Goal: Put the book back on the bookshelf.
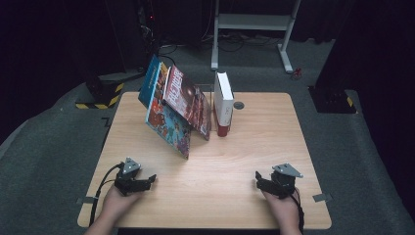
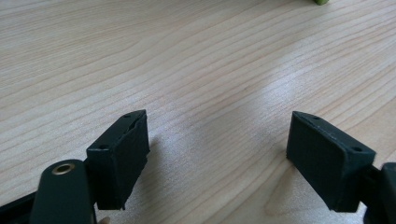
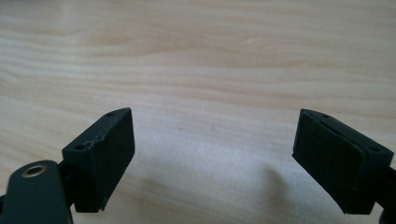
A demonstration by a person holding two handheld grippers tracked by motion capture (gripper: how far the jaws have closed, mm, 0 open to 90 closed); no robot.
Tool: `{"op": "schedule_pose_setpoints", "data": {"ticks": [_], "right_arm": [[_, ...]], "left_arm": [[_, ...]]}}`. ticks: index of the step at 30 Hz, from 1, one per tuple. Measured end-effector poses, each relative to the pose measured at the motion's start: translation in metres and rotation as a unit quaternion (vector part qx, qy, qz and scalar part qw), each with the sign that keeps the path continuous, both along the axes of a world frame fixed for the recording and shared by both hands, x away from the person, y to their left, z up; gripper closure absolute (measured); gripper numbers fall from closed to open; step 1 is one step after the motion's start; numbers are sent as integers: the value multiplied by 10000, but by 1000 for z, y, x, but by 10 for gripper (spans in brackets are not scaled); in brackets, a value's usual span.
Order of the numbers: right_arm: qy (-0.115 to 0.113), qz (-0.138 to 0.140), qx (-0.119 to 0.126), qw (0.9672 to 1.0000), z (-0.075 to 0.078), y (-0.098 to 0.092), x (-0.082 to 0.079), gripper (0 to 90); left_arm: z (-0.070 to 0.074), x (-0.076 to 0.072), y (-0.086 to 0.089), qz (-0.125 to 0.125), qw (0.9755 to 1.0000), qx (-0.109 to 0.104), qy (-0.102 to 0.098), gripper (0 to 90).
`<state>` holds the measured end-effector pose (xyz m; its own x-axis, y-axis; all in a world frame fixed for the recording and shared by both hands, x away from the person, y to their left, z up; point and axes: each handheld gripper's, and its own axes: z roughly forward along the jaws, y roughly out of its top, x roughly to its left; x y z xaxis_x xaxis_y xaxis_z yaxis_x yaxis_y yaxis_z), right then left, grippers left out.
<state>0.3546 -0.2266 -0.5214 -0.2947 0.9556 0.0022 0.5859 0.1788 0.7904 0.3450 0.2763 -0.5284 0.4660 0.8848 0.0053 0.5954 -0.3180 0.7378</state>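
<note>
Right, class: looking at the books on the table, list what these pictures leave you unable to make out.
- Book titles: leaning books too small and blurred in the high view.
- Blue book: mostly covered by the books in front.
- White book: its far cover faces away.
- Green scrap: cut off by the left gripper view's top edge.

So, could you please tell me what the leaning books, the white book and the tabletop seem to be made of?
The leaning books look like glossy printed card or paper covers, going by their bright artwork and sheen. The white book, standing upright, seems a smooth hardcover, though that's uncertain. The tabletop looks like pale wood or wood-grain laminate with a satin finish: grain lines and soft glare show in the left gripper view.
</note>
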Motion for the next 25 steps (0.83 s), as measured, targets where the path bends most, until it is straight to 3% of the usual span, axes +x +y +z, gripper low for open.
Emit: {"op": "schedule_pose_setpoints", "data": {"ticks": [4,6,9,25], "right_arm": [[386,125,-47,9992,-2,1,2,127],[582,233,-189,9979,-4,4,4,118],[579,396,-299,9971,-4,9,3,121],[601,239,-299,9975,-4,15,-1,94]], "left_arm": [[0,0,0,26,10000,-4,2,210],[0,0,0,38,10000,1,2,207],[0,-1,0,49,10000,-3,9,207],[-1,-2,0,62,10000,-22,-14,208]]}}
